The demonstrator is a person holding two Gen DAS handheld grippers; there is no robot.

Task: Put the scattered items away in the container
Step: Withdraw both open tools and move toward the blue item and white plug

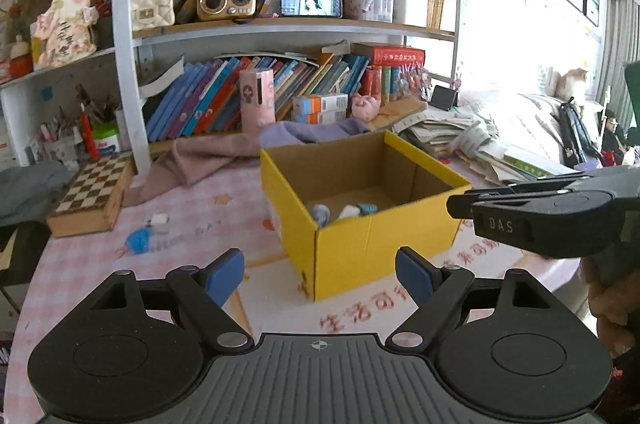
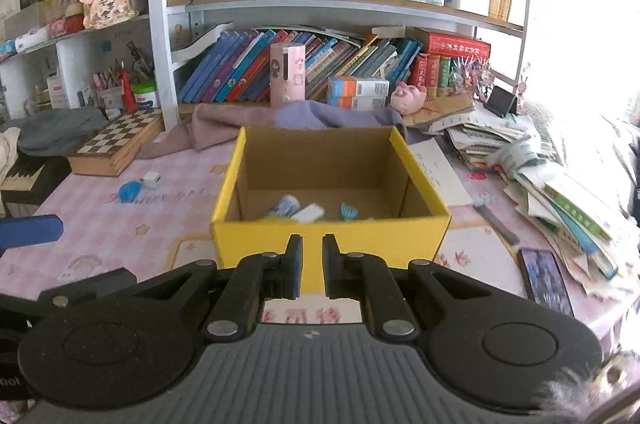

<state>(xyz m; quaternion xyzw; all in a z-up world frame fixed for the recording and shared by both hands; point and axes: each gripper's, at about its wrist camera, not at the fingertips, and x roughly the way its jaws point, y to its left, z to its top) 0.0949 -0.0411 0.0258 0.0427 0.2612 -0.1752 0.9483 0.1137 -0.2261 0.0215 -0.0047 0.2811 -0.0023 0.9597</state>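
Now my left gripper [image 1: 319,274] stands wide and empty, my right gripper [image 2: 311,266] is closed on nothing. Beyond them the yellow box [image 2: 332,238] holds three small items; two more [image 2: 140,186] lie toward the table's left edge.

A table under a pink checked cloth [image 2: 100,224] carries a yellow cardboard box [image 2: 332,240] near the middle, open at the top. To its left on the cloth lie a small blue item [image 2: 129,191] and a small white item [image 2: 151,178] just beside it, with a chessboard box [image 2: 114,148] further back. On the right, a sprawling stack of papers and booklets [image 2: 560,192] and a phone [image 2: 546,280] lying flat near the edge.
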